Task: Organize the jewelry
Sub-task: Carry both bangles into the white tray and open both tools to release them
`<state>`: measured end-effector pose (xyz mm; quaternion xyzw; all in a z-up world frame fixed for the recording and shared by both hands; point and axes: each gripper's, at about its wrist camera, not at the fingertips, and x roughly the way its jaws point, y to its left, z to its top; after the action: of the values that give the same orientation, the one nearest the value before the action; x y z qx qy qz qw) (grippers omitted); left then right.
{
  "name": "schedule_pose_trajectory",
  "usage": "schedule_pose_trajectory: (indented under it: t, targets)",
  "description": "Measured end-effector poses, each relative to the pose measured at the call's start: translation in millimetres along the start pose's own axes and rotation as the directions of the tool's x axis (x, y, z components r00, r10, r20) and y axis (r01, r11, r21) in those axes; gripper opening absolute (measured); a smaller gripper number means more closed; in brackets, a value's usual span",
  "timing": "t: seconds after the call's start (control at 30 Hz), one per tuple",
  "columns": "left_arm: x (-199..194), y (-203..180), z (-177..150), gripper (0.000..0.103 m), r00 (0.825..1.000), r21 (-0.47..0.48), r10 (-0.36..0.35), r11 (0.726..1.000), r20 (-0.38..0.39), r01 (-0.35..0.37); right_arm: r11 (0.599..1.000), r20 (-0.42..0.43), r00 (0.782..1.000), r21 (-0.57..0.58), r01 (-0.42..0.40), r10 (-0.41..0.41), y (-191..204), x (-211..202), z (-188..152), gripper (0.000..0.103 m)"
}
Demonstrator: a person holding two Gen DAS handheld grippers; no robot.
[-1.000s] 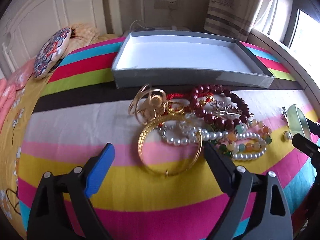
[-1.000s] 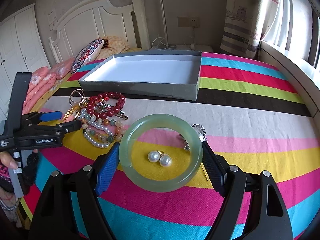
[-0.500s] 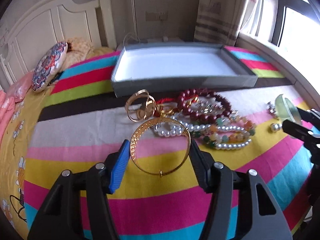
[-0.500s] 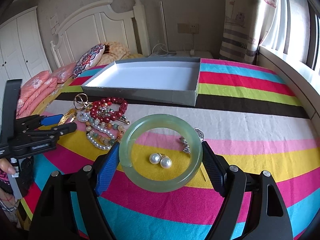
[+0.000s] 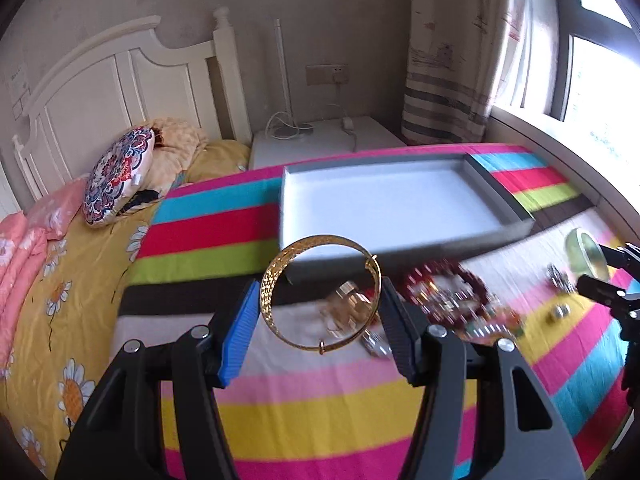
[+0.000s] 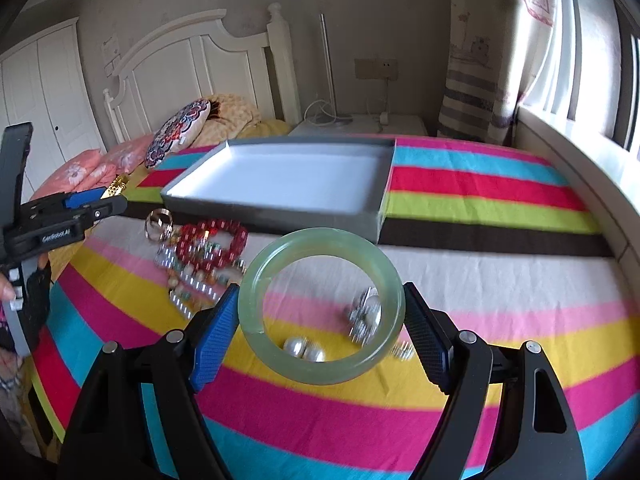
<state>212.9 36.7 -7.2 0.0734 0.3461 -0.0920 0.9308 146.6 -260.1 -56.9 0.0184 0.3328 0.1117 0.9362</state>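
My left gripper is shut on a gold bangle and holds it upright above the striped bedspread, in front of the grey tray. My right gripper is shut on a pale green jade bangle, both pads against its rim. A heap of jewelry lies below, with a red bead bracelet, gold rings and blurred bead strands. Two pearl earrings show through the green bangle. The left gripper appears at the far left of the right wrist view.
The white-lined tray sits behind the jewelry heap with nothing in it. Behind it are a patterned cushion, the white headboard and a bedside table. A window ledge runs along the right. A person's hand holds the left tool.
The left gripper closed on the gold bangle and lifted it off the bedspread toward the tray. The right gripper kept its hold on the green bangle and stayed roughly in place.
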Motion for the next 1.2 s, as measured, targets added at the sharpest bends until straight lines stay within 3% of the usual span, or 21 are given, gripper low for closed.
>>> schedule_pose_trajectory:
  t: [0.17, 0.5, 0.97, 1.2]
  targets:
    - [14.2, 19.4, 26.7, 0.058, 1.0, -0.025, 0.002, 1.0, -0.014, -0.002, 0.999, 0.038, 0.999, -0.027, 0.032, -0.031, -15.3, 2.1, 37.8, 0.077]
    - [44.6, 13.7, 56.6, 0.058, 0.999, 0.059, 0.032, 0.998, -0.033, -0.03, 0.997, 0.027, 0.998, -0.053, 0.061, -0.06, -40.3, 29.3, 100.4, 0.077]
    - [114.5, 5.9, 76.6, 0.058, 0.991, 0.115, 0.0, 0.993, -0.131, 0.016, 0.981, -0.121, 0.992, -0.194, 0.0, -0.024, 2.6, 118.4, 124.8, 0.077]
    - [154.4, -16.4, 80.0, 0.058, 0.979, 0.226, 0.011, 0.973, -0.202, 0.036, 0.98, -0.22, 0.975, -0.2, -0.021, -0.024, 7.9, 162.5, 121.2, 0.077]
